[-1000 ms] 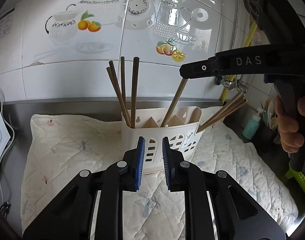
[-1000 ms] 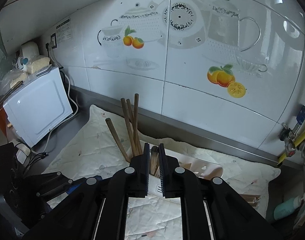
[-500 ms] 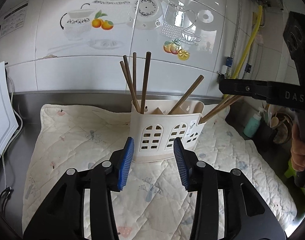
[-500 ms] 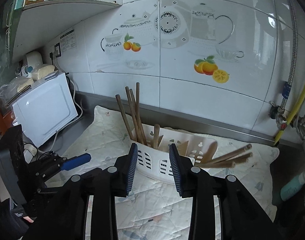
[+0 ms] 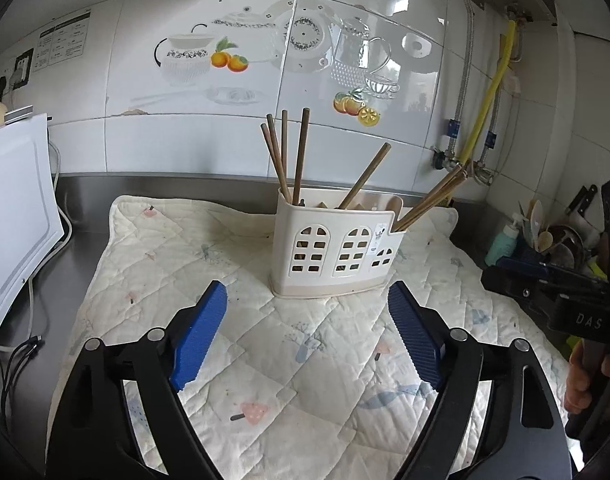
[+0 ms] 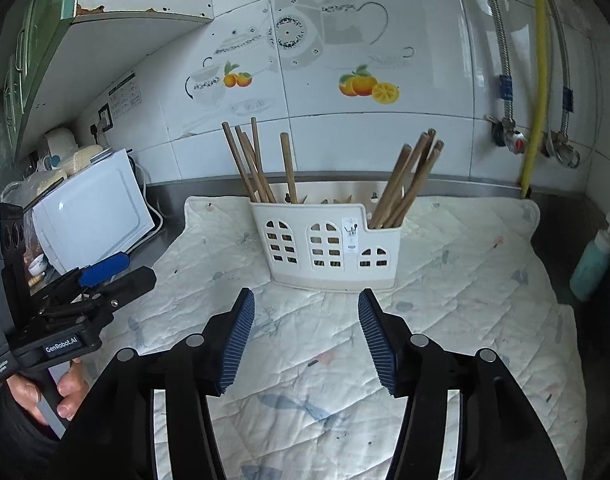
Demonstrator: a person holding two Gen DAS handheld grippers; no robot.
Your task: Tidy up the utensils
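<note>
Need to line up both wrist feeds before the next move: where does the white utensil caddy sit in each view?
Left wrist: white utensil caddy just right of centre, beyond the open left gripper.
Right wrist: caddy at centre, beyond the open right gripper.
Shared landmark: the orange-fruit tile decal on the wall behind it.

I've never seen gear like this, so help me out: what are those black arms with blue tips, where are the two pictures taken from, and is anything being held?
They are hand-held grippers, no robot; each carries a camera looking along its fingers. One picture is from the left gripper, the other from the right gripper. Both have just been opening and hold nothing. On the quilted mat stands a white utensil holder with wooden chopsticks sorted into its compartments. A hand grips the left tool's handle.
</note>
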